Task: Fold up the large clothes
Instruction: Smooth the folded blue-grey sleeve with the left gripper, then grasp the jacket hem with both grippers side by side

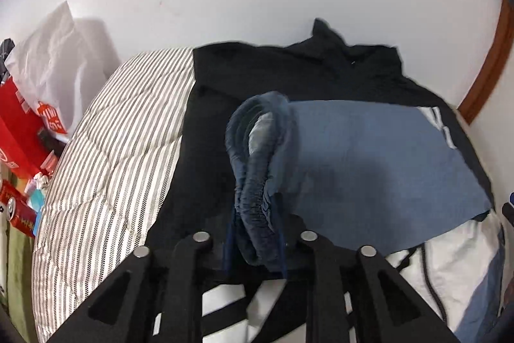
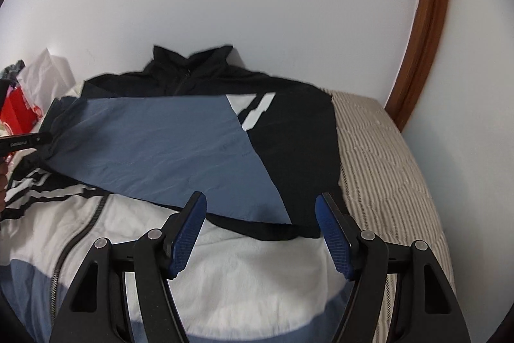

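Note:
A black, blue and white zip jacket (image 2: 225,262) lies front up on a bed, collar (image 2: 189,60) toward the wall. Its blue sleeve (image 2: 160,143) is laid across the chest. My left gripper (image 1: 257,233) is shut on the sleeve's dark elastic cuff (image 1: 253,182), which bunches up between the pads and hides them. In the right wrist view the left gripper (image 2: 32,140) shows at the far left, at the sleeve's end. My right gripper (image 2: 261,198) is open above the sleeve's lower edge, its blue pads (image 2: 189,233) bare with nothing between them.
A striped quilt (image 1: 112,150) covers the bed and shows on both sides of the jacket (image 2: 385,166). A white plastic bag (image 1: 54,53), a red box (image 1: 19,124) and a red can (image 1: 16,208) crowd the left side. A wooden door frame (image 2: 427,37) stands at the right.

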### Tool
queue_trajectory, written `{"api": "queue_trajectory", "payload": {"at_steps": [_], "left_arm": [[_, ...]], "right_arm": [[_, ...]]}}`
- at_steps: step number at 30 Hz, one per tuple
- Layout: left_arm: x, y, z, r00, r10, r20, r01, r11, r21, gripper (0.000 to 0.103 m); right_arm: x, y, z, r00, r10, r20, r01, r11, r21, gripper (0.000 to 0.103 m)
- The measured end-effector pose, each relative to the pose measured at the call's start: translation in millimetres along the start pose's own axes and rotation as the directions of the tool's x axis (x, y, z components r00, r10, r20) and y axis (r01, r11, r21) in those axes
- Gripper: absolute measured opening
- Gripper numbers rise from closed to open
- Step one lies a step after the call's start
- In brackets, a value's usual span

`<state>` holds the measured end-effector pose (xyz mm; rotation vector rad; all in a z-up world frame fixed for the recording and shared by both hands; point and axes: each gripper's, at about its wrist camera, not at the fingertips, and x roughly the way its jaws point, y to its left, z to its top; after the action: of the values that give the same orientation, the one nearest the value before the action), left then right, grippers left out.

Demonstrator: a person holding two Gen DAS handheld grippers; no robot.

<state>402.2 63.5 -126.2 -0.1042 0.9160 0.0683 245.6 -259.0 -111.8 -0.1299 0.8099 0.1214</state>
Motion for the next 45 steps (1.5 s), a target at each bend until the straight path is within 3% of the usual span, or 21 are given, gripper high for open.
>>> {"api": "queue_trajectory", "payload": {"at_steps": [6, 11, 24, 26, 30, 33, 39, 41, 45], "left_arm": [[14.1, 5.0, -7.9, 0.997, 0.07, -0.023, -0.07, 0.998, -0.001, 0.028], [2.3, 6.3, -12.3, 0.996, 0.087, -0.007, -0.087, 0.996, 0.008, 0.028], [-83.9, 26.1, -49.3, 0.994, 0.1, 0.053, -0.102, 0.994, 0.042, 0.028], [-97.1, 35.8, -61.0, 0.996, 0.073, 0.046, -0.074, 0.997, 0.023, 0.03], [-117.3, 52.7, -90.4, 0.998, 0.041, 0.042, -0.041, 0.999, -0.009, 0.052], [-124.8, 59.4, -116.2, 0.999, 0.031, 0.03, -0.03, 1.0, -0.004, 0.058], [-123.8, 75.3, -167.5, 0.999, 0.025, -0.044, -0.027, 0.999, -0.043, 0.062], [-120.1, 78.7, -186.7, 0.997, -0.01, -0.075, 0.005, 0.998, -0.068, 0.062], [-123.0, 74.6, -208.9, 0.999, -0.001, -0.05, -0.001, 0.999, -0.048, 0.063]], "right_arm": [[33.3, -15.2, -7.2, 0.997, -0.042, -0.066, 0.046, 0.997, 0.056, 0.07], [47.7, -35.2, -16.0, 0.978, -0.125, -0.168, 0.148, 0.98, 0.131, 0.07], [-69.4, -55.0, -47.3, 0.978, -0.198, -0.064, 0.207, 0.963, 0.171, 0.07], [-85.4, -58.2, -59.4, 0.984, -0.166, -0.071, 0.176, 0.968, 0.18, 0.07], [-106.3, -58.3, -93.0, 0.985, -0.146, -0.089, 0.158, 0.975, 0.153, 0.07], [-109.6, -55.5, -122.7, 0.983, -0.135, -0.122, 0.154, 0.975, 0.162, 0.07], [-104.9, -54.0, -171.9, 0.984, -0.041, -0.171, 0.083, 0.967, 0.242, 0.07], [-103.8, -48.6, -182.4, 0.985, -0.02, -0.171, 0.062, 0.967, 0.246, 0.07], [-102.4, -38.1, -198.1, 0.986, 0.005, -0.164, 0.038, 0.966, 0.254, 0.069]]}}
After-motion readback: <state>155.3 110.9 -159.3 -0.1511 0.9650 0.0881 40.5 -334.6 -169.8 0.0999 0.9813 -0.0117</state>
